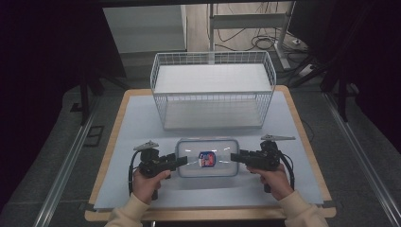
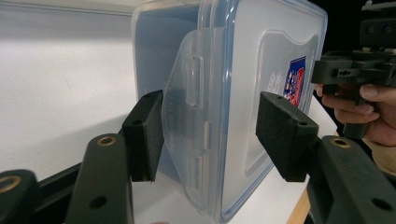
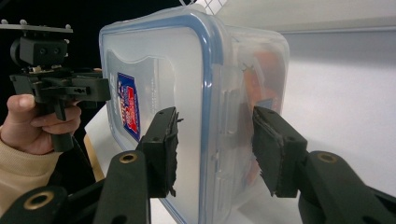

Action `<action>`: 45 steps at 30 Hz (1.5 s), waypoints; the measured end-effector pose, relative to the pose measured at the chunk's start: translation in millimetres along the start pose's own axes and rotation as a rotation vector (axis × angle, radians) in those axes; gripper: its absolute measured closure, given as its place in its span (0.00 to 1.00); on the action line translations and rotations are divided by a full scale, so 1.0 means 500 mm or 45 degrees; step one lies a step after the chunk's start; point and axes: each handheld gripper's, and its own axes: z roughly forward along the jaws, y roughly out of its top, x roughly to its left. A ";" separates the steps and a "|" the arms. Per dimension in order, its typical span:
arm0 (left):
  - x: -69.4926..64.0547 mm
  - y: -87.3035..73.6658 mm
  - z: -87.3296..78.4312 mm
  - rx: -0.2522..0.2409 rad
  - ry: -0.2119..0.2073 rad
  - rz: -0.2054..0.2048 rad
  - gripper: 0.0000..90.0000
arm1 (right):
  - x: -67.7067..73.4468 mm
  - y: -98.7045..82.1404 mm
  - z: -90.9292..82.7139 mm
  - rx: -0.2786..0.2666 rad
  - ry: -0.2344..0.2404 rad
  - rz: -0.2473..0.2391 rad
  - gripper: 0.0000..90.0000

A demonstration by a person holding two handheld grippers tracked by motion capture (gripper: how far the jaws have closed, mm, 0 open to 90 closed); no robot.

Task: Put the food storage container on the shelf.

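Pale blue matting covers the table (image 1: 142, 123), giving a plain, even surface for the work. At its far side stands a white wire basket (image 1: 213, 90), open at the top and well apart from the hands, likely the place meant to receive things. Nearer the person, flat on the mat between the two grippers, lies the clear plastic box (image 1: 207, 157) with its blue-rimmed lid on and a small red and blue label on top; something orange shows dimly through its wall in the right gripper view. The right gripper (image 3: 215, 140) comes in from the box's right end with its jaws clamped over that end, one pad on the lid and one against the side latch, apparently to hold the box steady. The left gripper (image 2: 210, 135) faces the opposite end, jaws partly open: one pad touches the swung-out latch flap (image 2: 187, 116), the other stands clear of the lid, so nothing is gripped there yet.
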 end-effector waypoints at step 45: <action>-0.054 0.153 -0.031 -0.091 -0.033 0.101 0.49 | 0.049 0.133 -0.059 -0.130 -0.032 -0.107 0.58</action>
